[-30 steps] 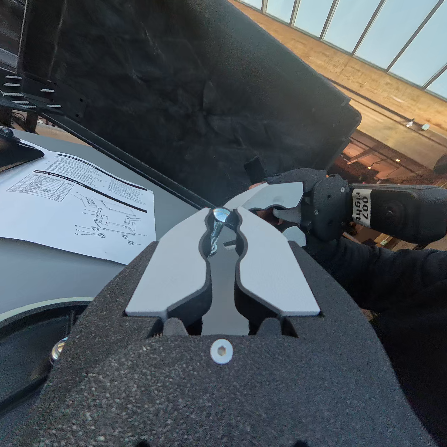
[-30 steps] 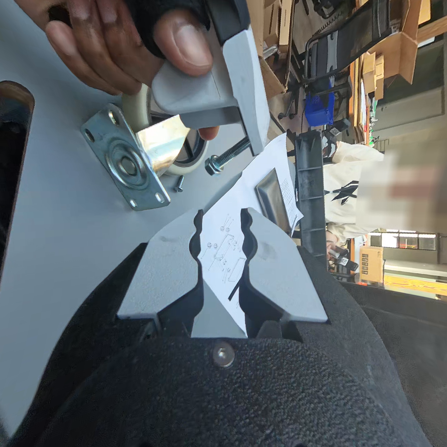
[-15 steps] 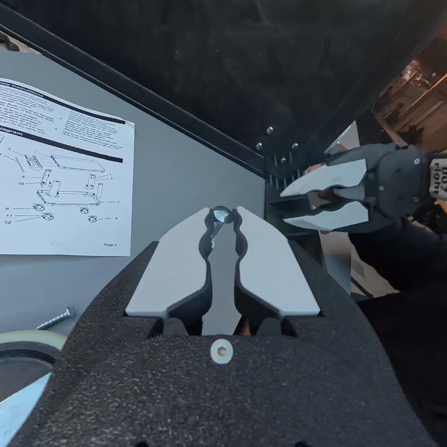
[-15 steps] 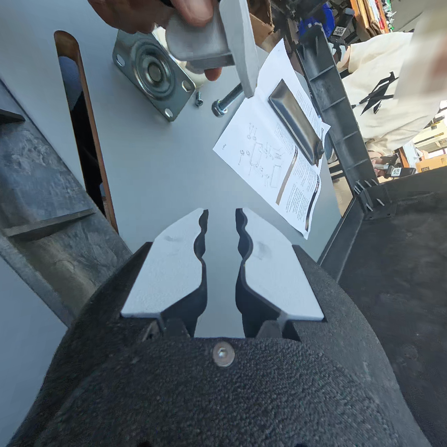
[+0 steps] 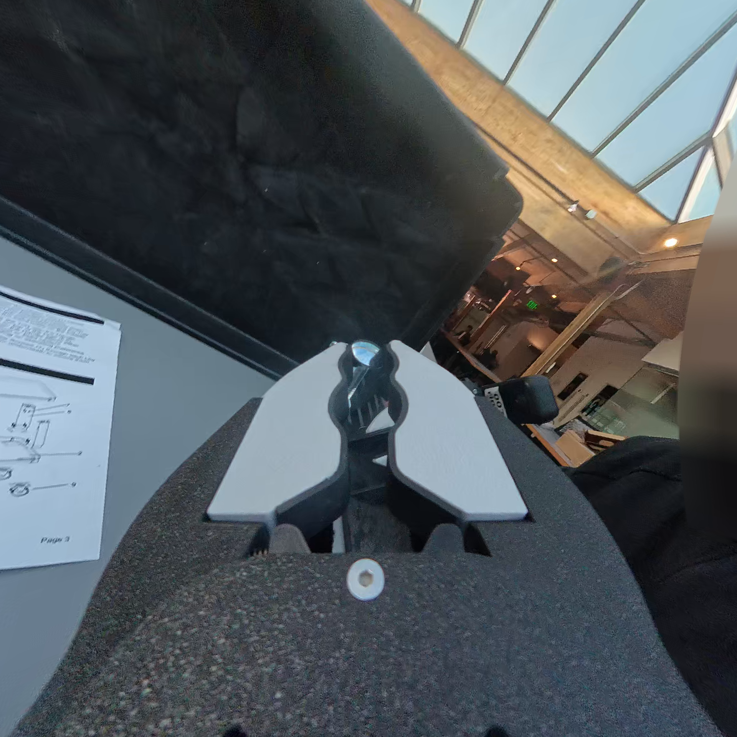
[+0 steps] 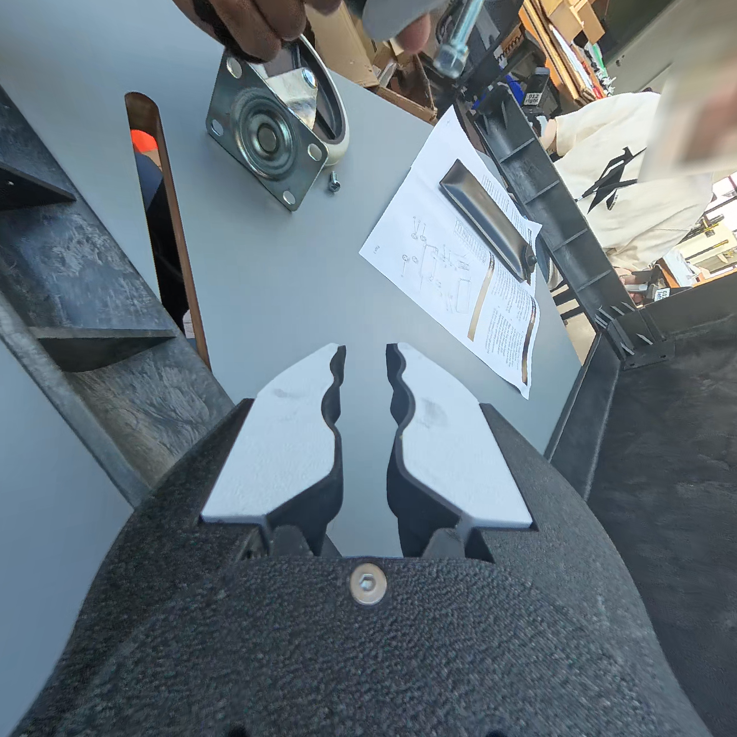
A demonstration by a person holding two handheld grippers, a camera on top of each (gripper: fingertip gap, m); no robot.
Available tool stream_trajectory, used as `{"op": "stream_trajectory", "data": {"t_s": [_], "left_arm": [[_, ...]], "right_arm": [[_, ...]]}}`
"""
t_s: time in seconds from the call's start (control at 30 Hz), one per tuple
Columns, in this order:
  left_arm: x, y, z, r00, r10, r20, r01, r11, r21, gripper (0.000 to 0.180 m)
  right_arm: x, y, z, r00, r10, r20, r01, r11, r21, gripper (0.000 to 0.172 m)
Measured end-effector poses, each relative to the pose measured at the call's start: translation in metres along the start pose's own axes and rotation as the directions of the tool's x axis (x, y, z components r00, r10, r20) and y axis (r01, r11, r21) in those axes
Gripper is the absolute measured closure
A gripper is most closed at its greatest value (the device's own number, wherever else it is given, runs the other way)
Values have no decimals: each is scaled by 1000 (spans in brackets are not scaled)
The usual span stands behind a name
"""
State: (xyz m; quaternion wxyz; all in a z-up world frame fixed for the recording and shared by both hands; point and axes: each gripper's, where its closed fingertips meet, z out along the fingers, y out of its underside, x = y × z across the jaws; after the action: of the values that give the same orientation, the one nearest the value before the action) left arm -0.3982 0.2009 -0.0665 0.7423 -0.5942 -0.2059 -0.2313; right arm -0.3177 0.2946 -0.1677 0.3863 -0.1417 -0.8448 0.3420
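left gripper [image 5: 366, 353] clamped on bolt [image 5: 363, 355], right gripper [image 6: 365, 351] apart, empty; thin pinch, could slip, drop onto table [image 6: 259, 279].

Both handheld grippers look alike: a rough, grainy black shell, rounded at the front, with one silver hex-socket screw [image 5: 365, 579] set in the middle. Each carries two flat pale-grey fingers [image 6: 279, 446] with wavy black inner edges. The person's black sleeve [image 5: 638, 518] shows beside the left gripper [image 5: 366, 351].
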Motion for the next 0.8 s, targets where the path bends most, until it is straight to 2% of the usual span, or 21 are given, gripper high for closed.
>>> {"op": "stream_trajectory", "data": {"t_s": [0.13, 0.33, 0.4, 0.47, 0.5, 0.57, 0.63, 0.67, 0.73, 0.8], "left_arm": [[17, -18, -10, 993, 25, -112, -13, 994, 106, 166], [13, -19, -12, 989, 26, -143, -11, 994, 105, 166], [11, -16, -9, 990, 71, -122, -63, 995, 73, 166], [7, -12, -5, 974, 223, -35, -222, 975, 22, 166], [5, -8, -3, 934, 357, 21, -356, 934, -38, 166], [-4, 1, 0, 775, 623, 109, -595, 776, -208, 166], [-10, 9, 3, 621, 775, 116, -710, 619, -337, 166], [-12, 11, 4, 569, 815, 110, -737, 565, -371, 166], [-14, 15, 7, 529, 843, 98, -756, 521, -396, 166], [-18, 17, 8, 536, 840, 84, -752, 520, -405, 166]], "right_arm": [[-4, 4, 3, 1000, -3, 11, 3, 1000, -10, 151], [0, 7, 3, 1000, -2, -20, 1, 1000, -16, 153], [2, 8, 3, 1000, -3, -30, 2, 1000, -23, 153], [3, 11, 4, 999, -7, -37, 6, 1000, -30, 153], [4, 12, 4, 999, -9, -39, 7, 999, -32, 153], [5, 13, 5, 999, -6, -40, 5, 999, -33, 154], [5, 14, 6, 999, 2, -33, -3, 1000, -30, 154], [5, 15, 7, 1000, 6, -30, -7, 999, -32, 154], [4, 16, 8, 1000, 3, -28, -4, 999, -40, 154], [4, 16, 8, 1000, -2, -28, 1, 999, -40, 155]]}}
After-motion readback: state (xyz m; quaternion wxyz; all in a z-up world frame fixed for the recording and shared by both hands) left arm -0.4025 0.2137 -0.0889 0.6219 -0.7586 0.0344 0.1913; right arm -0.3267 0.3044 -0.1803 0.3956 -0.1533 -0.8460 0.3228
